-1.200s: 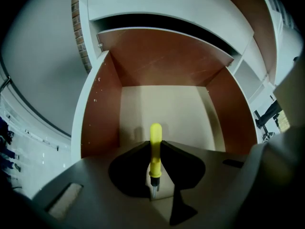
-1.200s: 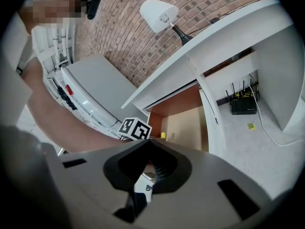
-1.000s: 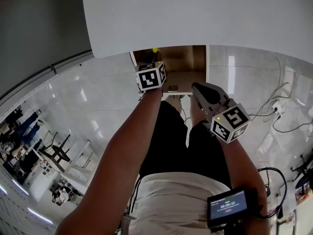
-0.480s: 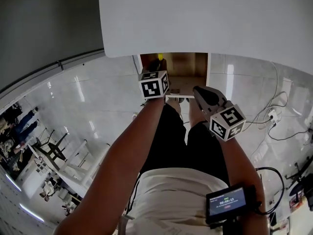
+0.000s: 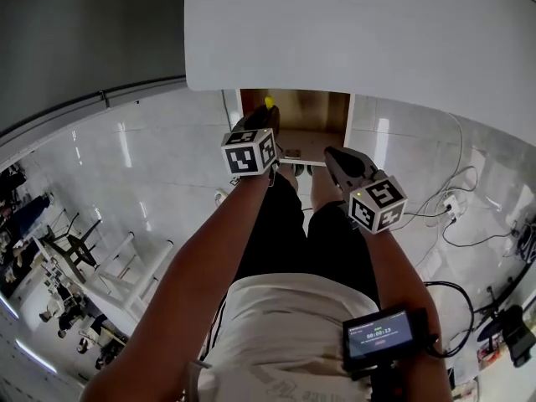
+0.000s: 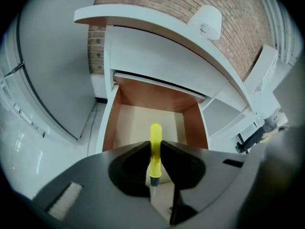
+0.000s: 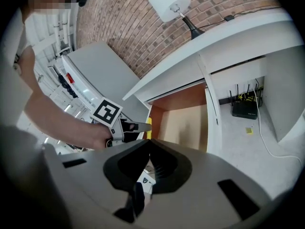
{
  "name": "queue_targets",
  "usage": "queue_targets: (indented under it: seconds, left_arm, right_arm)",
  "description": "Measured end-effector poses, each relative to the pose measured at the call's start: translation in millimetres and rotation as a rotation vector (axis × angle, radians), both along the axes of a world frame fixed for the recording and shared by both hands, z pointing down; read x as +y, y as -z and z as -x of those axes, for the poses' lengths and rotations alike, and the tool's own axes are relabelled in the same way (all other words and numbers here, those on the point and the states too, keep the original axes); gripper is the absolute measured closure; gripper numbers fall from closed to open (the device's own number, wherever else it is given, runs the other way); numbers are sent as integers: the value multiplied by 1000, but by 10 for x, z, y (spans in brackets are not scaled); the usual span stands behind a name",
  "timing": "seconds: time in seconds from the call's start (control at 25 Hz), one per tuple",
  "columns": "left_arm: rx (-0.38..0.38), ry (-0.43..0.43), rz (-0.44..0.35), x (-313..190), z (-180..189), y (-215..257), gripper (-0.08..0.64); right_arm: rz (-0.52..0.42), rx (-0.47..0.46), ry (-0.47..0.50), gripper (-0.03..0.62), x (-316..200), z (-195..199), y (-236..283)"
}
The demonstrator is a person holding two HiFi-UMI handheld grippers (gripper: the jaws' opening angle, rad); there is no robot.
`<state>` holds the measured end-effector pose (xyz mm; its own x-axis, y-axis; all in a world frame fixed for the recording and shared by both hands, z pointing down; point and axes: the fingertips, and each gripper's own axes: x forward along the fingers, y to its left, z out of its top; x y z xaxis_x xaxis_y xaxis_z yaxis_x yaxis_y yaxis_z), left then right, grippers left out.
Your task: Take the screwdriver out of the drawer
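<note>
A yellow-handled screwdriver (image 6: 155,147) is pinched between the jaws of my left gripper (image 6: 153,146), handle pointing away, metal shaft toward the camera. It hangs above the open wooden drawer (image 6: 108,123), whose floor looks bare. In the head view the left gripper (image 5: 255,124) sits over the drawer's left front corner, the screwdriver's yellow tip (image 5: 269,103) poking past it. My right gripper (image 5: 332,156) rests at the drawer's front right edge. In the right gripper view its jaws (image 7: 148,143) meet with nothing seen between them. That view also shows the left gripper (image 7: 136,126) over the drawer (image 7: 186,123).
The white desk top (image 5: 352,32) overhangs the drawer. A white lamp (image 7: 169,4) stands on the desk before a brick wall. A black router (image 7: 243,109) with cables sits under the desk at right. Cables (image 5: 452,208) trail on the tiled floor. The person's legs are below the drawer.
My left gripper has lifted with the screwdriver, which now stands higher over the drawer. The right gripper has stayed by the drawer front.
</note>
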<state>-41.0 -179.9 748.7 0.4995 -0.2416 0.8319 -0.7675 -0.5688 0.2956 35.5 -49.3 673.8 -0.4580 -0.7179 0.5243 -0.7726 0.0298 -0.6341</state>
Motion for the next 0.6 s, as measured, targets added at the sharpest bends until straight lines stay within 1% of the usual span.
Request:
queue_targets:
  seconds: [0.2, 0.44, 0.6]
  left_arm:
    - [27, 30, 26, 43, 58, 112, 492]
    - [47, 28, 28, 50, 133, 336, 492]
    - [78, 41, 24, 25, 91, 491, 492]
  right_arm:
    - [15, 22, -1, 584, -38, -109, 26]
    - [18, 31, -1, 585, -98, -107, 52]
    - [22, 39, -4, 584, -135, -185, 95]
